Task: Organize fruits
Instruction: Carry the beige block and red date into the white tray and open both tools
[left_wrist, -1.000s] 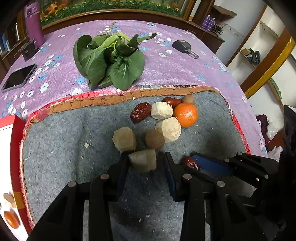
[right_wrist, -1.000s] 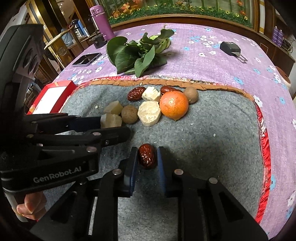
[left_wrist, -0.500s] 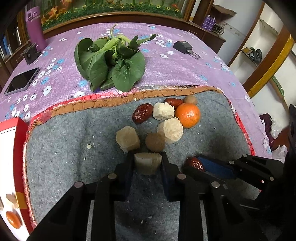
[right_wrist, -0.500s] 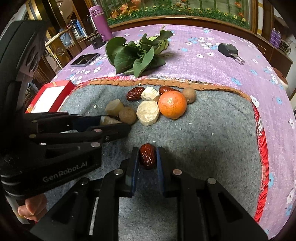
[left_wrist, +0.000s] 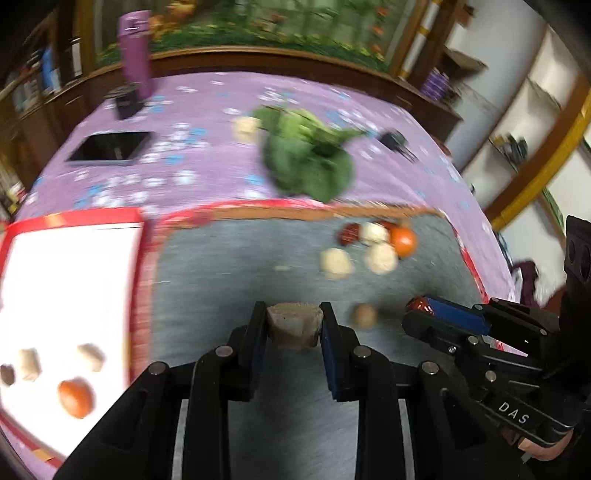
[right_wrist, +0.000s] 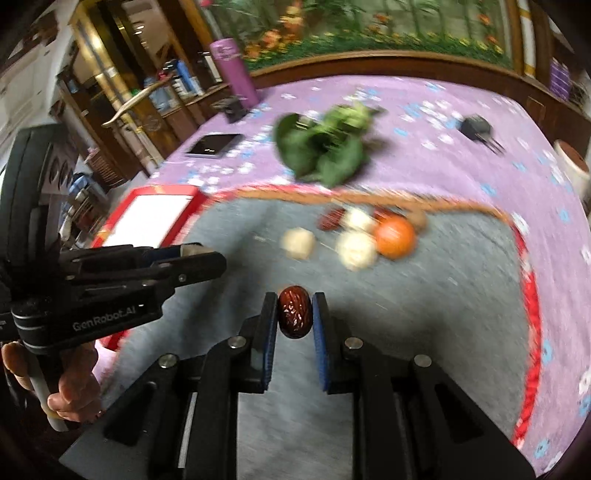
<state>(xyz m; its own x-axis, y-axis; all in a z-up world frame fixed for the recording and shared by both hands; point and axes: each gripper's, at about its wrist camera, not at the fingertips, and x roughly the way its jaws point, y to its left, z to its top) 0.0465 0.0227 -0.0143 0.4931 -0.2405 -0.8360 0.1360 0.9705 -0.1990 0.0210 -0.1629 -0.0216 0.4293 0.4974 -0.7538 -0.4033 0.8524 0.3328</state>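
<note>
1. the left tongs (left_wrist: 294, 325) are clamped on a pale tan chunk (left_wrist: 294, 326), which sits between the two pads, clear of the grey felt mat (left_wrist: 229, 280) below. their jaws have just been closing on it.
2. the right tongs (right_wrist: 294, 314) pinch a dark red date (right_wrist: 294, 312) the same way, lifted off the mat. one piece in each hand probably means two go over in a single trip.
3. just right of the left tongs a small brown fruit (left_wrist: 364, 315) lies alone on the mat.
4. further ahead of both tongs waits the rest of the heap: an orange (right_wrist: 394, 236), pale chunks and another date.
5. left of the left tongs is the red-rimmed white tray (left_wrist: 66, 280), with an orange fruit and pale pieces in it; it looks like the sorting place.
6. beyond the mat, leafy greens (right_wrist: 325, 151) lie on the purple cloth of the worktop (right_wrist: 461, 162).
7. only the left view shows the tray's contents; only the right view shows the person's hand (right_wrist: 70, 391) gripping the left handle.
</note>
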